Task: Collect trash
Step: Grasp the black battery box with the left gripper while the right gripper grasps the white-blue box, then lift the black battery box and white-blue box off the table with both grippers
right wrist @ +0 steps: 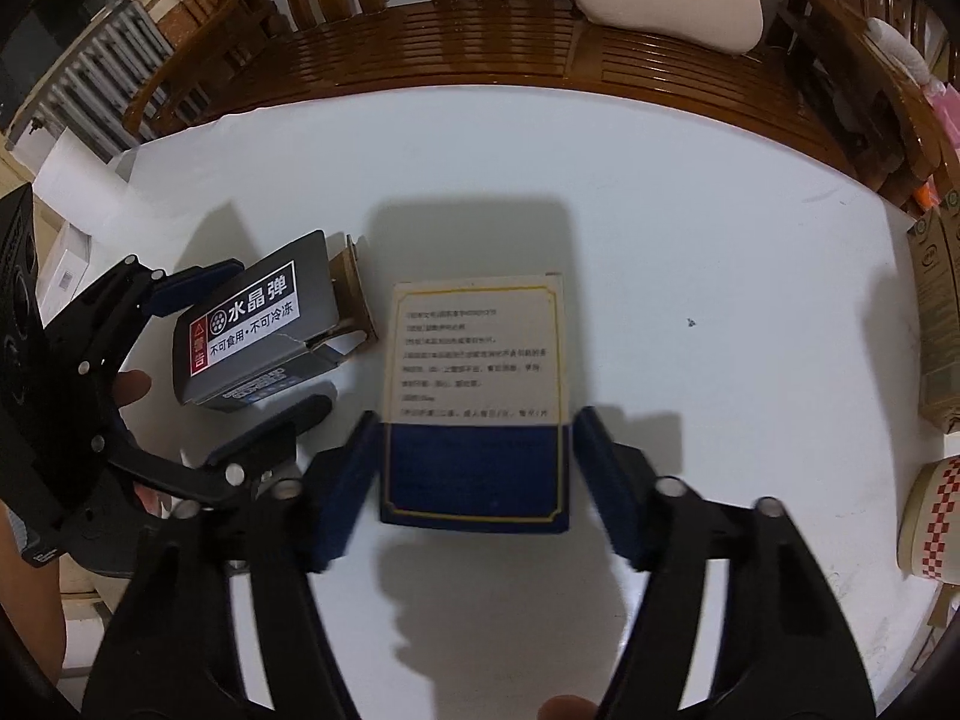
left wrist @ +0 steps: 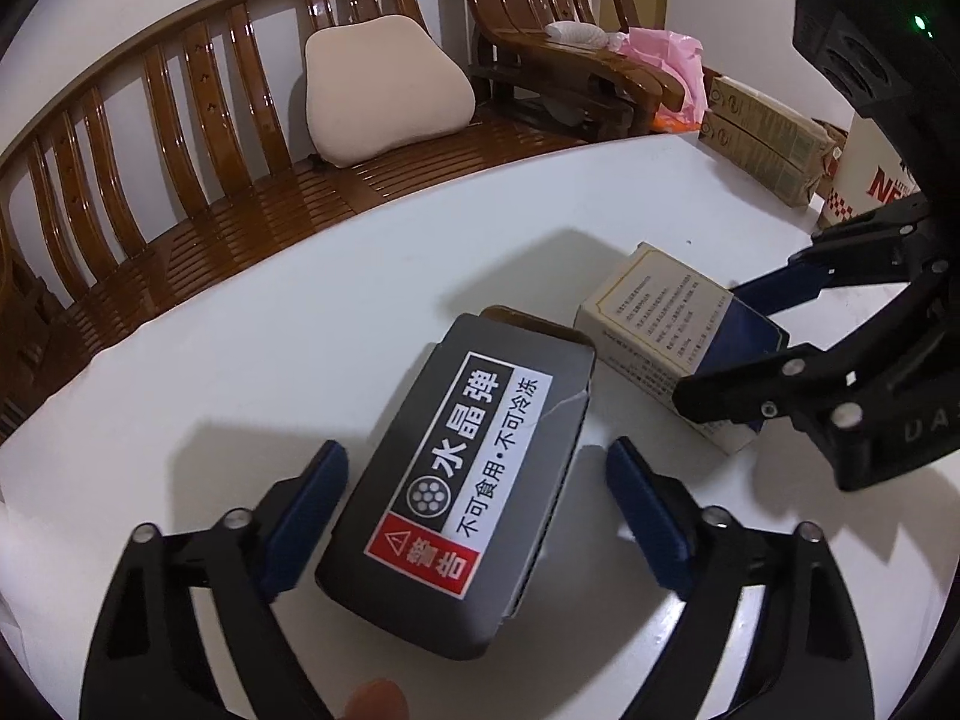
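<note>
Lying flat on the white table (right wrist: 660, 228): a dark grey box (left wrist: 456, 468) bearing a black, white and red warning label in Chinese characters, its far end flap hanging open and showing brown cardboard inside, a crease running across the top face. Resting just beside it, apart and not touching: a cream and navy box (right wrist: 474, 402), printed face up, fine dark text filling the pale upper part, a thin gold border framing the whole face, the navy band sitting at the near end. Both lying askew to each other.
</note>
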The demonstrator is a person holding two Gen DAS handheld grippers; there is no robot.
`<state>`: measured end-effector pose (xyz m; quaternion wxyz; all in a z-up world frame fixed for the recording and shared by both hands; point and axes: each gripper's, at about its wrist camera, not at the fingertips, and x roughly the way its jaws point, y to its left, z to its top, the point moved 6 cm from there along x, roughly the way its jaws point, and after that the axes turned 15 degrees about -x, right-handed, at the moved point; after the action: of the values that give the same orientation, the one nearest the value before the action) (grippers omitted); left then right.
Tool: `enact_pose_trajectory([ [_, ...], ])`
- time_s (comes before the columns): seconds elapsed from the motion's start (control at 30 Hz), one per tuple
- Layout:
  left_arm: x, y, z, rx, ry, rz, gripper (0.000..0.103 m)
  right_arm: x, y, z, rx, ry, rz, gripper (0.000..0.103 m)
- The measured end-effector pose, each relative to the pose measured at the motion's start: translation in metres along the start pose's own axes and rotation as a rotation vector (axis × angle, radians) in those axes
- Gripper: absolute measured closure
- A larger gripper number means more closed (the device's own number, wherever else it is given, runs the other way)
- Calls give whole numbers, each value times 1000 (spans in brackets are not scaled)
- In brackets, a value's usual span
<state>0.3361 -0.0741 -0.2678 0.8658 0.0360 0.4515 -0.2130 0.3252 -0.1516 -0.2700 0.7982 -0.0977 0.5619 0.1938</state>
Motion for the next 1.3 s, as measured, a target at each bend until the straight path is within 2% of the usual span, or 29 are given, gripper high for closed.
enact_pose_trajectory([
  [0.2, -3, -4, -1, -9, -11, 1, 38, 1, 1, 0, -14, -2, -30, 43],
  [0.37, -4, -4, -2, -22, -13, 8, 42, 2, 2, 0, -27, -7, -57, 44],
  [0.5, -6, -4, -3, -34, -11, 2, 51, 3, 4, 0, -23, -18, -59, 44],
  [0.93, -15, -6, -11, -93, -9, 78, 52, -3, 7, -9, 0, -27, -95, 45],
  [1.3, -55, -18, -17, -135, -47, 106, 52, -46, 18, -20, -2, -90, -105, 45],
])
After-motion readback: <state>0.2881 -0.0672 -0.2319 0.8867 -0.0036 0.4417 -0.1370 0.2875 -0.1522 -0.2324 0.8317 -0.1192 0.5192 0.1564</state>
